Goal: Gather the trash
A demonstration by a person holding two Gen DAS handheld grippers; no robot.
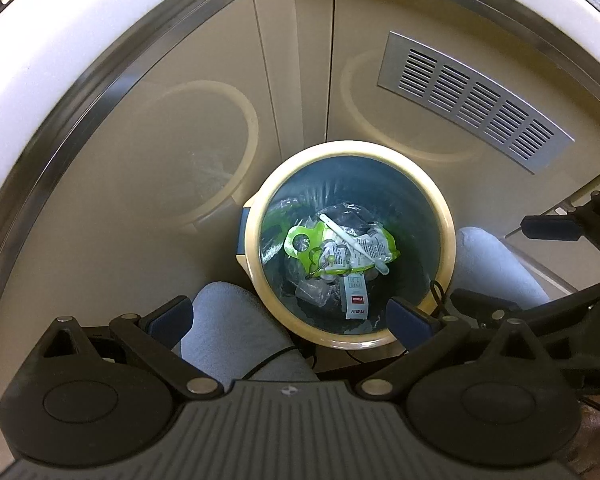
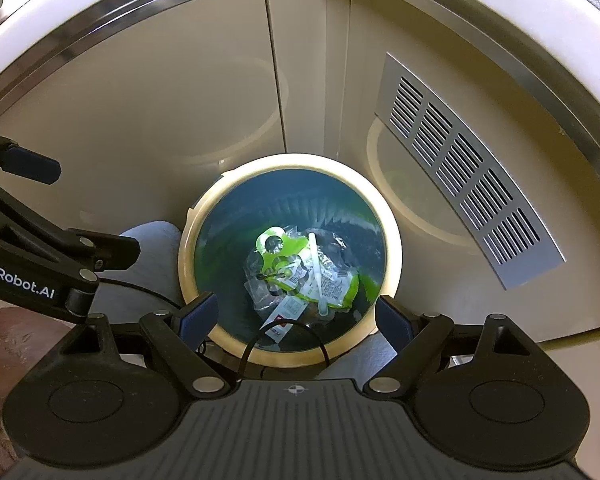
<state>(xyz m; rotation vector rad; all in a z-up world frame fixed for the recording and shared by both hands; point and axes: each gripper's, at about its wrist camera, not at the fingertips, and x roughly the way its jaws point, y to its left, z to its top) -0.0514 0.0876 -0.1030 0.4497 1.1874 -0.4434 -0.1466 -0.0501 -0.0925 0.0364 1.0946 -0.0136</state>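
Looking steeply down, both cameras centre on the trash bin (image 1: 350, 248), a round pail with a cream rim and a dark liner, standing in the corner where two beige cabinet doors meet; the left gripper (image 1: 296, 316) hangs with its jaws wide apart and nothing between them, the bin's near rim lying between the blue pads and its mouth opening toward twelve o'clock; the right gripper (image 2: 296, 316) hangs likewise, jaws spread wide and empty, the bin (image 2: 290, 256) filling the span between its pads. Neither seems clearly the nearer; the right looks slightly more squarely over the opening.

Inside the bin lies the trash, well below the rim: a green-and-white wrapper (image 1: 340, 248) with a round hole at its nine o'clock end, and across it a white plastic stick (image 1: 354, 246) whose long axis runs from eleven o'clock to five o'clock in the left view; a small white carton with a red mark (image 1: 357, 298) sits at six o'clock of the heap; clear film crumples beneath.

Around the bin: a slotted metal vent (image 1: 472, 100) at two o'clock on the right door; the person's grey-clad knees (image 1: 236, 328) flank the pail; a black cable (image 2: 284, 344) loops over the near rim in the right view, and could snag a descending jaw.
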